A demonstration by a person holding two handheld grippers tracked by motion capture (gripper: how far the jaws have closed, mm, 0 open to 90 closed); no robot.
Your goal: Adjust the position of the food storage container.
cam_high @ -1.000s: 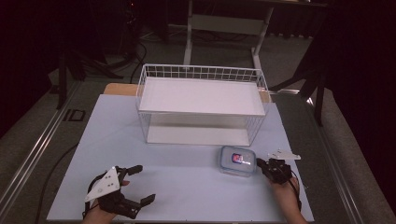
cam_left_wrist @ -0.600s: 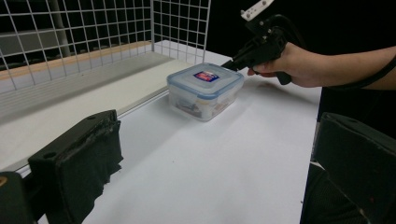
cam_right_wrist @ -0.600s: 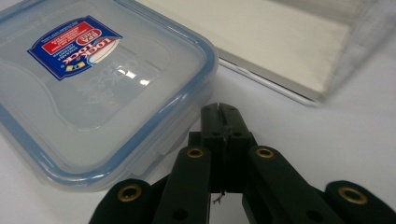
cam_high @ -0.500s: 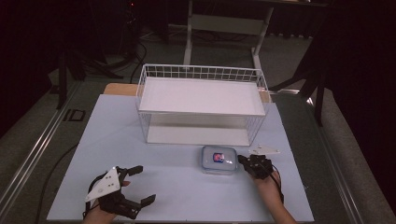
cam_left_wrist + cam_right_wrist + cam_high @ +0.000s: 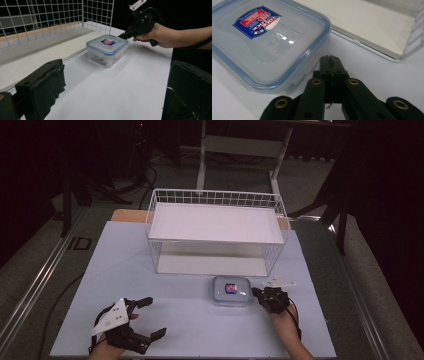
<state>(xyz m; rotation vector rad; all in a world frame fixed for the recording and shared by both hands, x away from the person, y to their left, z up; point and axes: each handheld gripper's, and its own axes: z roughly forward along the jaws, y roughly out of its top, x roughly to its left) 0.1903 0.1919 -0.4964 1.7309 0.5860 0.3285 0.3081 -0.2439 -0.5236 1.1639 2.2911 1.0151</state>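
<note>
A clear plastic lunch box (image 5: 231,291) with a blue-rimmed lid and a red-and-blue label stands on the white table, just in front of the wire basket. My right gripper (image 5: 255,292) is shut, and its tip touches the box's right side. In the right gripper view the closed jaws (image 5: 330,59) press against the lid's edge on the box (image 5: 267,42). My left gripper (image 5: 156,316) rests open near the table's front left, with nothing between its fingers. The left gripper view shows the box (image 5: 107,48) and the right gripper (image 5: 121,35) beyond its own wide-apart pads (image 5: 42,82).
A white wire basket (image 5: 215,196) with a white shelf board on top stands at the middle back of the table (image 5: 200,335). Its mesh wall (image 5: 50,15) is close on the left gripper's far side. Dark floor and stand legs surround the table.
The right gripper has moved left along the table and the lunch box has slid left ahead of it. The left gripper has stayed where it was.
</note>
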